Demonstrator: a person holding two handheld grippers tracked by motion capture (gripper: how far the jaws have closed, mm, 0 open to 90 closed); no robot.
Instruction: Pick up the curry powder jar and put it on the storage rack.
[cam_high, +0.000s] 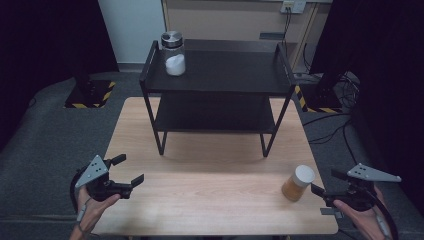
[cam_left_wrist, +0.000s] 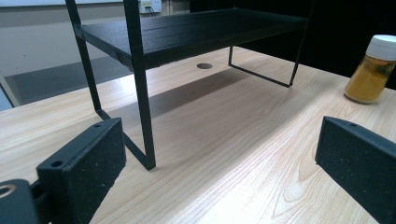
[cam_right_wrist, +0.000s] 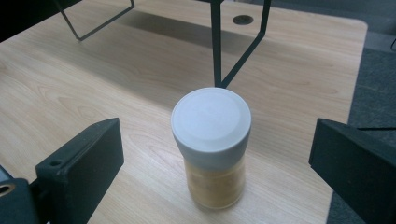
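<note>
Amber jar (cam_right_wrist: 211, 149) stands between the open right hand-held gripper (cam_right_wrist: 215, 163) jaws; left hand-held gripper (cam_left_wrist: 219, 168) gapes empty.

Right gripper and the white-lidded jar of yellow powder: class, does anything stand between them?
Nothing visible does. The right gripper has its jaws wide apart, and the jar stands upright on bare table in line with the gap between them. The black shelf rack stands farther back, beyond the jar.
</note>
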